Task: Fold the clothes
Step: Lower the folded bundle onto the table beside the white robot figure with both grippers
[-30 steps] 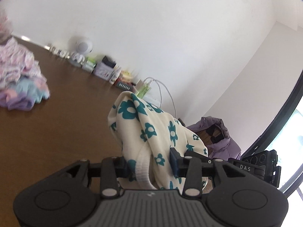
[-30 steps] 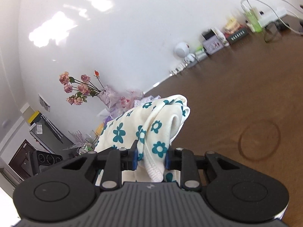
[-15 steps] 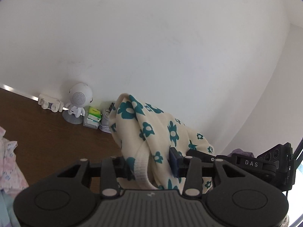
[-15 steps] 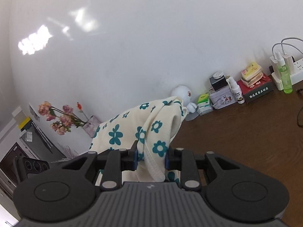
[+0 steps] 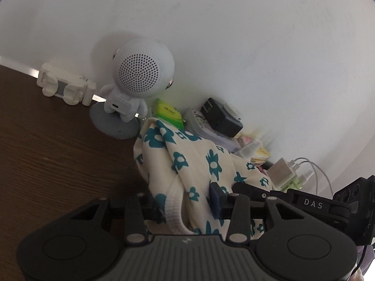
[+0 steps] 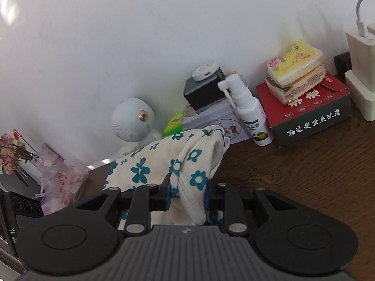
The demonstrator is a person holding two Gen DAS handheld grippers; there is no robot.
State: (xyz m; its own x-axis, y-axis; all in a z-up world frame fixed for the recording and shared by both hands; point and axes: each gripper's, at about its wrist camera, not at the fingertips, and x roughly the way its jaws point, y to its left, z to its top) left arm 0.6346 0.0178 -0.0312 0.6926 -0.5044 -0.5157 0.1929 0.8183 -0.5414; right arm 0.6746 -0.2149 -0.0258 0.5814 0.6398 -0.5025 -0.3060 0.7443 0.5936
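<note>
A cream garment with teal flowers (image 5: 194, 161) is bunched between the fingers of my left gripper (image 5: 187, 201), which is shut on its ribbed hem. The same garment (image 6: 164, 161) stretches to my right gripper (image 6: 186, 193), also shut on a ribbed edge. The cloth hangs between the two grippers above the dark wooden table (image 5: 46, 154). The right gripper's body (image 5: 316, 205) shows at the right of the left wrist view. The rest of the garment is hidden below the grippers.
Along the white wall stand a white astronaut speaker (image 5: 138, 79), a white phone holder (image 5: 65, 87), a tin with a black box (image 6: 206, 114), a spray bottle (image 6: 248, 112), a red-green carton with tissue packs (image 6: 309, 107), chargers (image 6: 361, 70) and flowers (image 6: 11, 154).
Both grippers have carried the garment forward, close to the clutter along the wall, which now looks much larger. Both grips are unchanged.
</note>
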